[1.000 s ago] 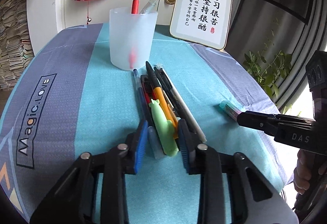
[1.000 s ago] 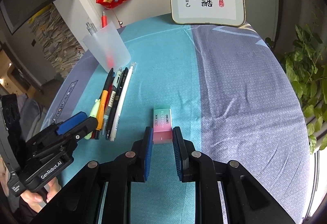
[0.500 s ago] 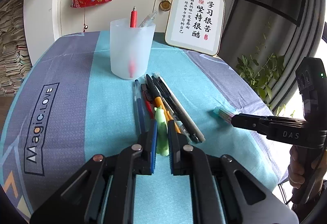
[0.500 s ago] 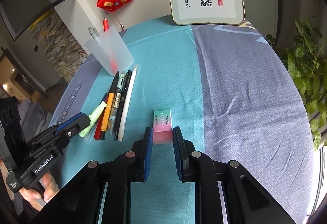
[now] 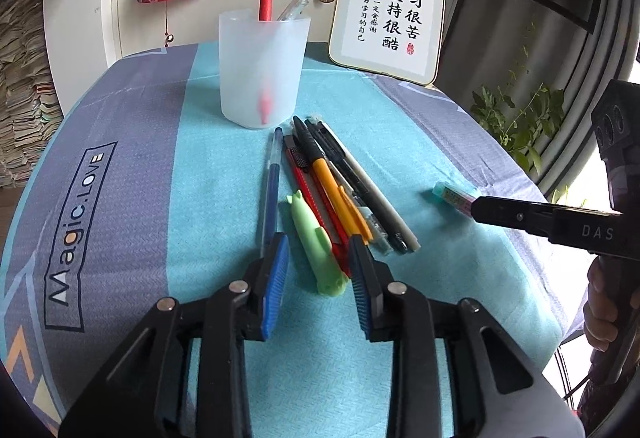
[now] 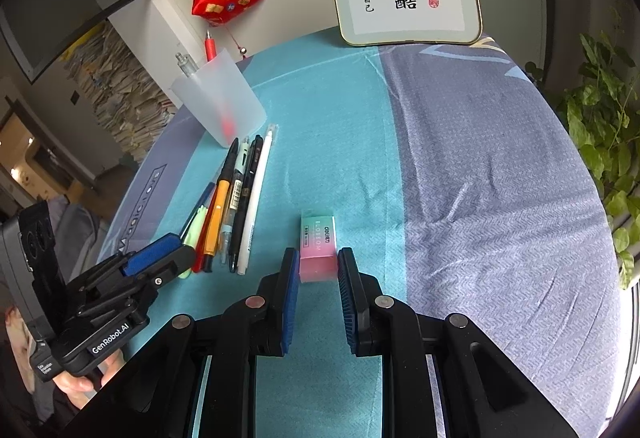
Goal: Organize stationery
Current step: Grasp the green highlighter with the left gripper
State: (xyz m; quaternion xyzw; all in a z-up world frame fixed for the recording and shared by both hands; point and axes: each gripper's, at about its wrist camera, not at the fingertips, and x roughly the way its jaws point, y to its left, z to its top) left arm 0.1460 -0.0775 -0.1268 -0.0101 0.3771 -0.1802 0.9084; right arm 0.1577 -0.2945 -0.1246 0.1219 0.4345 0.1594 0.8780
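**Both grippers parked low over the tablecloth, green pen and eraser sitting between the pads**

The left gripper (image 5: 319, 262) is held low and nearly level over the teal stripe of the tablecloth (image 5: 132, 174), jaws spread wide apart. The green pen (image 5: 314, 240) is seen lying between the blue pads (image 5: 276, 284), with a gap on both sides, so nothing is gripped. Only part of a hand is caught at the bottom left of the right wrist view.

The right gripper (image 6: 319, 266) is also kept low and pointed forward. The near pink end of the eraser (image 6: 317, 244) is bracketed by its pads. Whether it's actually clamped or just very close can't be told from either view; in the left wrist view the eraser's near end is covered by the gripper's black finger.

The rest of the pens (image 5: 332, 182) are laid in a tight fan just right of the green pen, tips aimed at the frosted cup (image 5: 262, 68), which is stood just beyond them with a red pen (image 5: 265, 4) and a clear one poking out. Bare cloth is left between the pen row and the eraser, and more to the right of the eraser on the grey stripe. The cloth is seen dropping away at the right edge near the plant (image 6: 604, 126). At the back, a framed calligraphy board (image 5: 390, 18) is propped.

The lower pens in the pile are overlapped and hard to count.
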